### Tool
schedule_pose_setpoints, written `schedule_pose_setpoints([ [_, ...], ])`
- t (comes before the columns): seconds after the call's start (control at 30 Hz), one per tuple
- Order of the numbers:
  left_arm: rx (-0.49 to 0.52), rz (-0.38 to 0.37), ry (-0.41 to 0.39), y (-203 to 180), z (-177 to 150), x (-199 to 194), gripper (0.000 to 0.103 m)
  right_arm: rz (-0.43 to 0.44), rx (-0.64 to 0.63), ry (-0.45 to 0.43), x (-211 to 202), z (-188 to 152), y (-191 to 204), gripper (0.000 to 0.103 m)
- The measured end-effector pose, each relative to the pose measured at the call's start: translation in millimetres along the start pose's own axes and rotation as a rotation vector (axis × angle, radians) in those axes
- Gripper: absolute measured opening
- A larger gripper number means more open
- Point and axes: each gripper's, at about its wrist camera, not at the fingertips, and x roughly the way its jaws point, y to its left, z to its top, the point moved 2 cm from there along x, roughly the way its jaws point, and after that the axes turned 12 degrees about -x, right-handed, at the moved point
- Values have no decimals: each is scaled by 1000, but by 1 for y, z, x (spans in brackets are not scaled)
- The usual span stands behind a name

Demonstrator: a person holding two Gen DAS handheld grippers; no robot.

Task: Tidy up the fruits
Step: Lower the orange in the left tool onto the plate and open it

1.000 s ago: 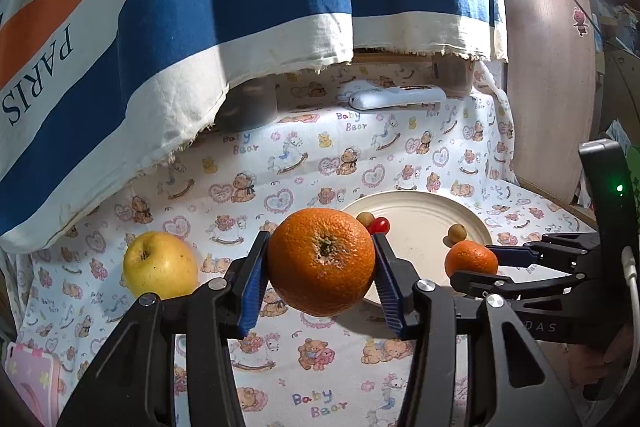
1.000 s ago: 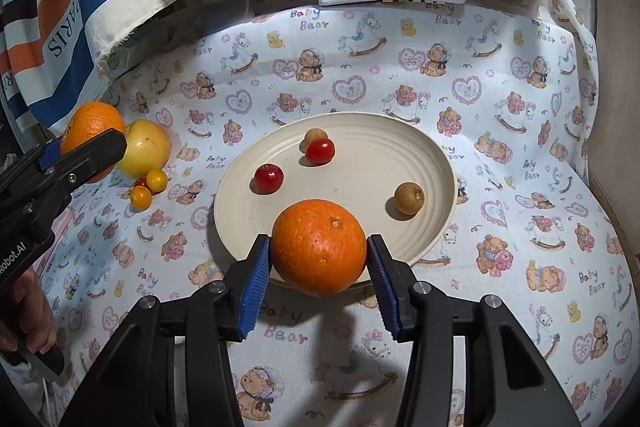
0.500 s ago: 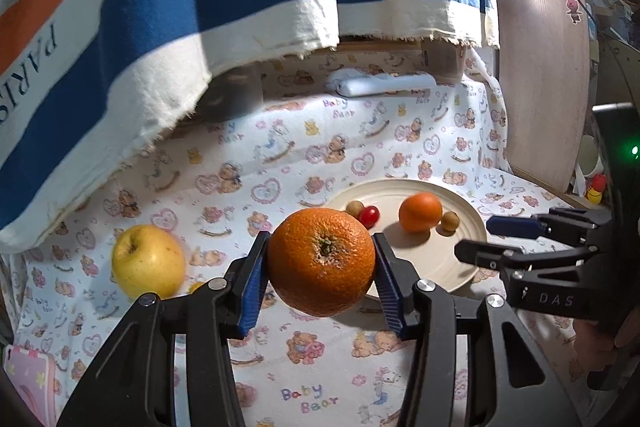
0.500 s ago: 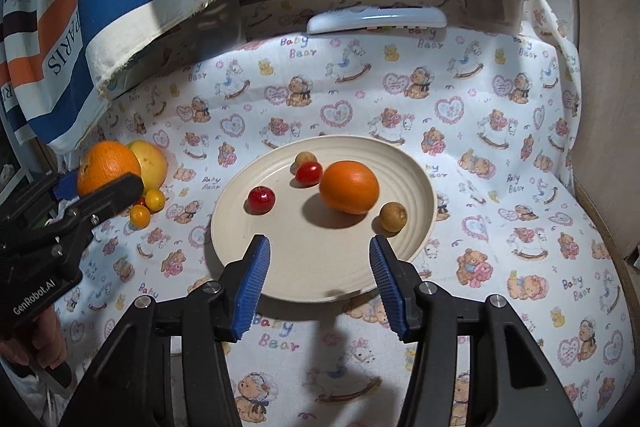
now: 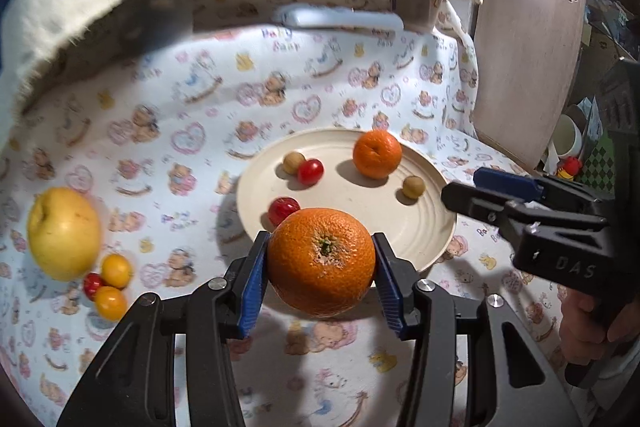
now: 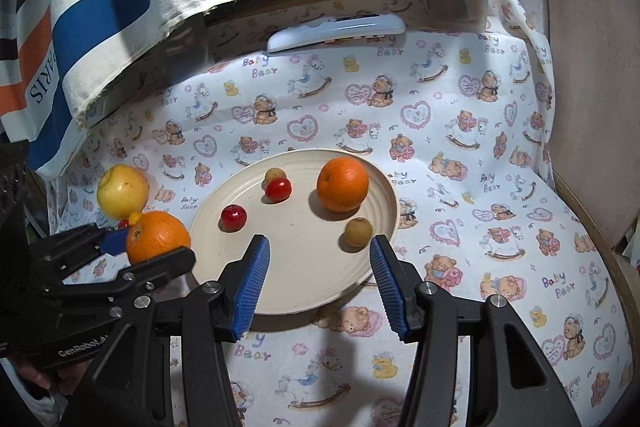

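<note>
Left tongs [image 5: 320, 263] clamped on a large round dimpled orange [image 5: 322, 261], held just short of the near rim of the cream round ridged plate [image 5: 424, 227]. Right tongs [image 6: 318, 279] parted with nothing between, over the plate's near edge. Risks, as a judgement: could strike the small red round fruit [image 5: 283, 209] just beyond the held orange on lowering; could roll off the shallow rim if released too near. Farther on the plate, a smaller smooth orange [image 5: 377, 153]. Well left, a yellow apple [image 5: 64, 233] on the bear-print counter [image 5: 160, 131].
</note>
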Motion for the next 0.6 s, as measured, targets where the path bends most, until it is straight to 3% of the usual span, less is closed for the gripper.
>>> schedule_pose_setpoints([
  [0.23, 12, 2, 40, -1, -4, 17, 48, 5, 11, 1, 0, 0, -2, 54],
  [0.6, 22, 1, 30, -1, -3, 21, 49, 5, 12, 5, 1, -1, -1, 54],
])
